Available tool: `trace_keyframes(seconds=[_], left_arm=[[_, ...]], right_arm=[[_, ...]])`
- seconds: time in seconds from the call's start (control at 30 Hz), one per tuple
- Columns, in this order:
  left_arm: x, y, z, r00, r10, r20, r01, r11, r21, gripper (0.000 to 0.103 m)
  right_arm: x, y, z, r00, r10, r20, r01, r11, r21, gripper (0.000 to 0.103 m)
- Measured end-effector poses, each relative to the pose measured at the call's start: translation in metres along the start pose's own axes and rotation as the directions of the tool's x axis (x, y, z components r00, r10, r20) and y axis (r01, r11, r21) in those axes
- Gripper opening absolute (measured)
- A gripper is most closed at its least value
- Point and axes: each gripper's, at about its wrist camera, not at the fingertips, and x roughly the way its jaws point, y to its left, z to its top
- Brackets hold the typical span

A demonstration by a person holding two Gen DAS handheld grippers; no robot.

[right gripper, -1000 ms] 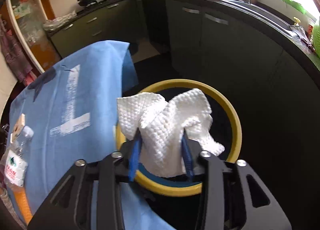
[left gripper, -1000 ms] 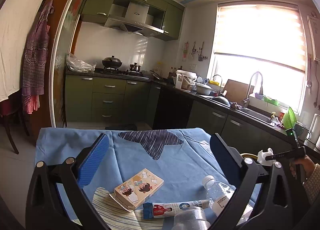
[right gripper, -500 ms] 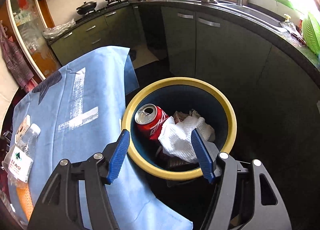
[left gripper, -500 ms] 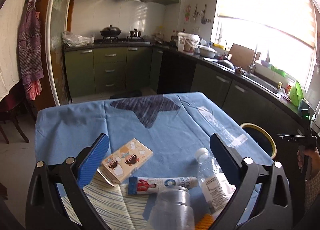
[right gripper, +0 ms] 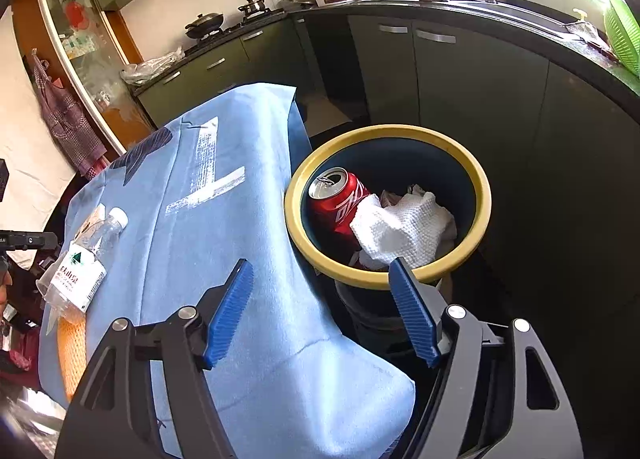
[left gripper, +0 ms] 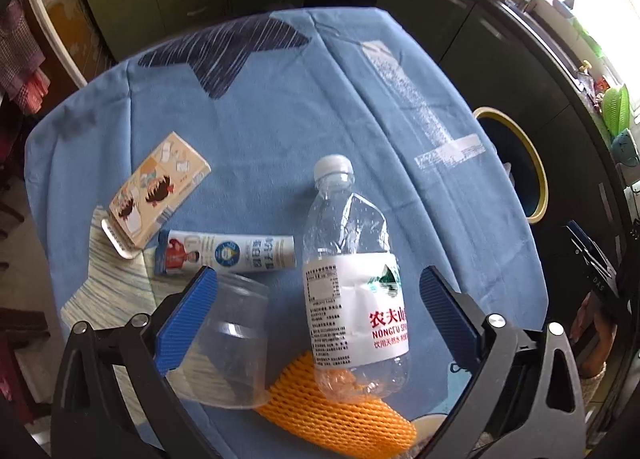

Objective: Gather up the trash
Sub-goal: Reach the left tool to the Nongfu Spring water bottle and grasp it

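Note:
My left gripper (left gripper: 316, 311) is open above the blue-clothed table (left gripper: 360, 107), its jaws straddling a crushed clear water bottle (left gripper: 352, 279) and a clear plastic cup (left gripper: 232, 339) lying on its side. An orange foam net (left gripper: 340, 419) lies under the bottle. A carton with cartoon faces (left gripper: 158, 189) and a white tube (left gripper: 228, 253) lie to the left. My right gripper (right gripper: 324, 311) is open and empty beside the yellow-rimmed bin (right gripper: 484, 203), which holds a red can (right gripper: 340, 199) and a white paper towel (right gripper: 404, 227).
The bin also shows in the left wrist view (left gripper: 532, 163), off the table's right edge. Dark kitchen cabinets (right gripper: 460, 79) and a counter with a sink run behind it. The bottle (right gripper: 84, 259) and the net (right gripper: 72, 355) show at the table's left in the right wrist view.
My right gripper opened and dropped the paper towel into the bin, then drew back. My left gripper tilted down and moved over the bottle and cup.

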Motion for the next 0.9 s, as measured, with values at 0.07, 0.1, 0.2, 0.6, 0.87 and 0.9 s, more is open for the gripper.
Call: trace_keyframes(seconds=[0.07, 0.1, 0.2, 0.6, 0.87, 0.9], left_arm=[[0.004, -0.004, -0.001, 0.998, 0.008, -0.069, -0.01, 1.0, -0.016, 0.096], [0.005, -0.007, -0.002, 0.996, 0.015, -0.09, -0.016, 1.0, -0.019, 0.096], [0.007, -0.016, -0.002, 0.992, 0.033, -0.12, -0.035, 0.999, -0.016, 0.096], [0.037, -0.039, 0.006, 0.964, 0.081, -0.254, -0.085, 0.996, -0.001, 0.095], [0.054, -0.049, 0.003, 0.941, 0.087, -0.328, -0.084, 0.996, 0.024, 0.069], [0.055, -0.051, 0.003, 0.939, 0.087, -0.332, -0.082, 0.996, 0.028, 0.068]], right_arm=[[0.0, -0.001, -0.003, 1.0, 0.012, -0.001, -0.012, 1.0, 0.002, 0.071], [0.002, -0.001, -0.004, 1.0, 0.019, -0.002, -0.019, 1.0, 0.005, 0.071], [0.005, -0.001, -0.007, 0.999, 0.047, -0.003, -0.047, 0.999, 0.012, 0.071], [0.0, -0.004, -0.015, 0.993, 0.115, 0.014, -0.115, 0.993, 0.028, 0.072], [0.0, -0.01, -0.017, 0.989, 0.143, 0.022, -0.144, 0.989, 0.046, 0.074], [0.0, -0.011, -0.018, 0.989, 0.145, 0.022, -0.146, 0.988, 0.049, 0.074]])
